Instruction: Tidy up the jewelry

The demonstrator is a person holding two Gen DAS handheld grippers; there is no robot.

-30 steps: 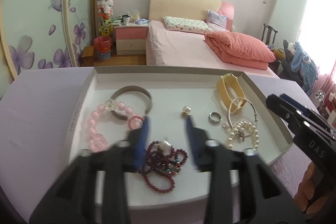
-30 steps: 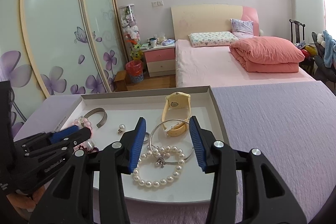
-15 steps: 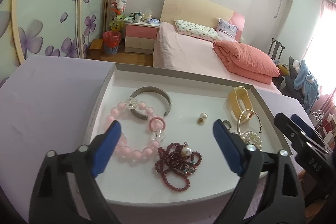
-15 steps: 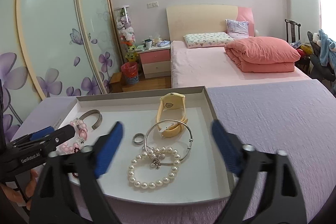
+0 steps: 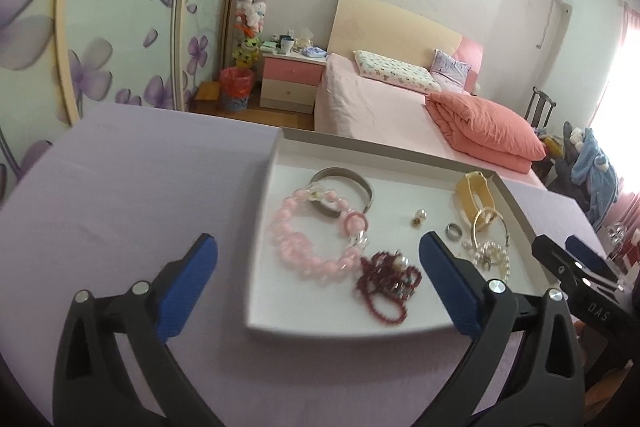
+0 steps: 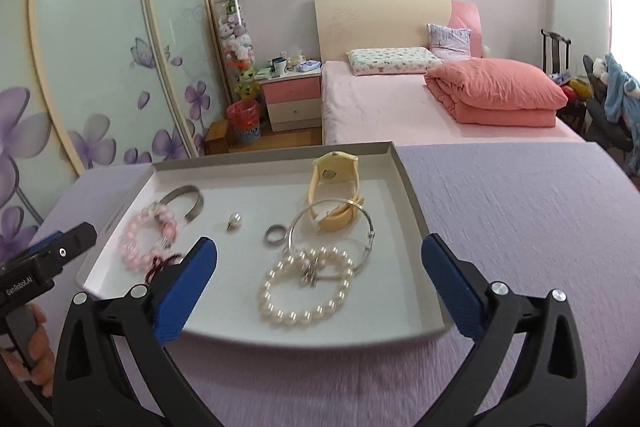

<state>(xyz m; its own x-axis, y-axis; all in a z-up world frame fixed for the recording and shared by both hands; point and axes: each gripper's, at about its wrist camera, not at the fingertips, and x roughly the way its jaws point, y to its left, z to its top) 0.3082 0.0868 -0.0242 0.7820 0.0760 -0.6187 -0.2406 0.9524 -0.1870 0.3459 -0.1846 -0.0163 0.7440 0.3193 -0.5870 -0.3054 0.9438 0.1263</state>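
A white tray (image 5: 264, 267) (image 6: 420, 211) on a purple cloth holds jewelry: a pink bead bracelet (image 5: 304, 251) (image 6: 136, 247), a grey cuff (image 5: 360, 183) (image 6: 192, 203), a dark red bead string (image 5: 384, 283), a pearl earring (image 5: 419, 217) (image 6: 235, 221), a silver ring (image 5: 454, 231) (image 6: 274, 235), a yellow watch (image 5: 476, 195) (image 6: 336, 195), a thin bangle (image 6: 332, 227) and a pearl bracelet (image 6: 304, 291). My left gripper (image 5: 318, 287) is wide open and empty before the tray's near left corner. My right gripper (image 6: 318, 287) is wide open and empty over the tray's near edge.
The purple cloth (image 6: 520, 227) stretches left and right of the tray. Beyond the table stand a pink bed (image 6: 400, 107), a nightstand (image 6: 292, 99), a red bin (image 6: 244, 119) and sliding wardrobe doors (image 6: 100, 67).
Both grippers opened from nearly shut to wide open and drew back from the tray. The left one shifted left, so the tray now sits to its right.
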